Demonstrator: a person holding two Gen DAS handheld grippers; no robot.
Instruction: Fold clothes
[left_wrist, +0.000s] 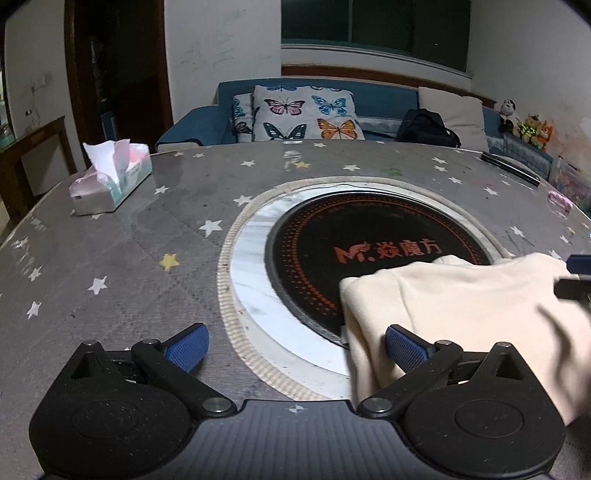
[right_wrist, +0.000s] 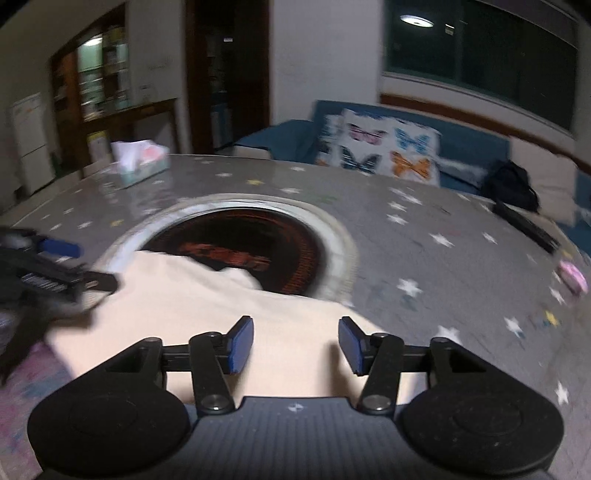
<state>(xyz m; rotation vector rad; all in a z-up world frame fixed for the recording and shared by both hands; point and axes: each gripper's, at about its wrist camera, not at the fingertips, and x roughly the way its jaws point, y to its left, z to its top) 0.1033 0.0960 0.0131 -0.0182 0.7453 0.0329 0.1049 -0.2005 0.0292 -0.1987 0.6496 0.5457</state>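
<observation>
A cream garment (left_wrist: 461, 306) lies folded on the grey star-patterned table (left_wrist: 110, 258), partly over the black round cooktop (left_wrist: 369, 251). My left gripper (left_wrist: 295, 349) is open and empty; its right finger (left_wrist: 404, 349) is in front of the garment's left edge. In the right wrist view the garment (right_wrist: 207, 299) lies under my right gripper (right_wrist: 295, 345), which is open and empty above it. The left gripper (right_wrist: 55, 266) shows blurred at the left there. The right gripper's tip (left_wrist: 576, 277) shows at the right edge of the left wrist view.
A tissue box (left_wrist: 110, 181) stands at the table's far left. A black flat object (left_wrist: 511, 168) lies at the far right edge. A small pink item (right_wrist: 572, 278) sits at the right. A blue sofa with a butterfly cushion (left_wrist: 303, 112) is behind the table.
</observation>
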